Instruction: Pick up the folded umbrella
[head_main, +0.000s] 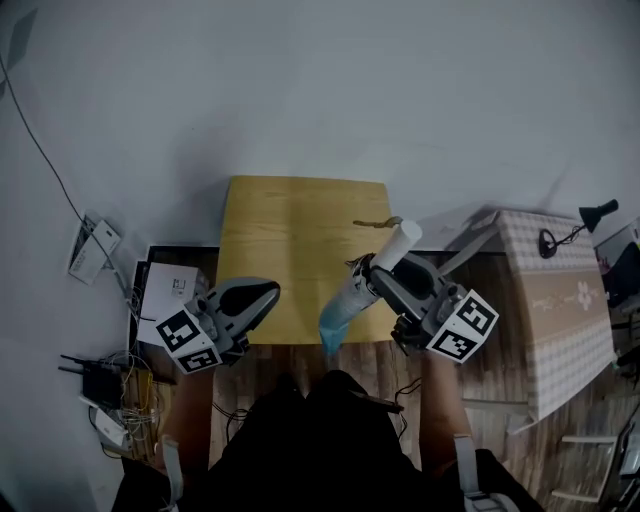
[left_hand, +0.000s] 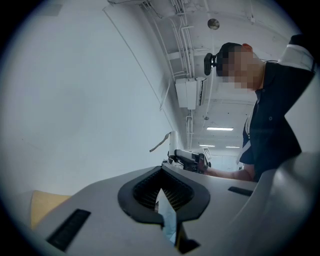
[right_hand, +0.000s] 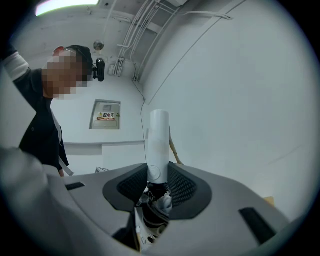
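The right tongs (head_main: 378, 280) were closed on the folded umbrella (head_main: 342, 308), whose white handle (right_hand: 159, 137) stood out past their tips. The left tongs (head_main: 268, 292), well apart from it, were closed together and held nothing.

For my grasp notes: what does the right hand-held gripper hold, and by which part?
The right hand-held gripper holds the folded light-blue umbrella at the lower end of its white cylindrical handle.

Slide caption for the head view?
Right gripper holds the umbrella over the table edge; left gripper shut, empty.
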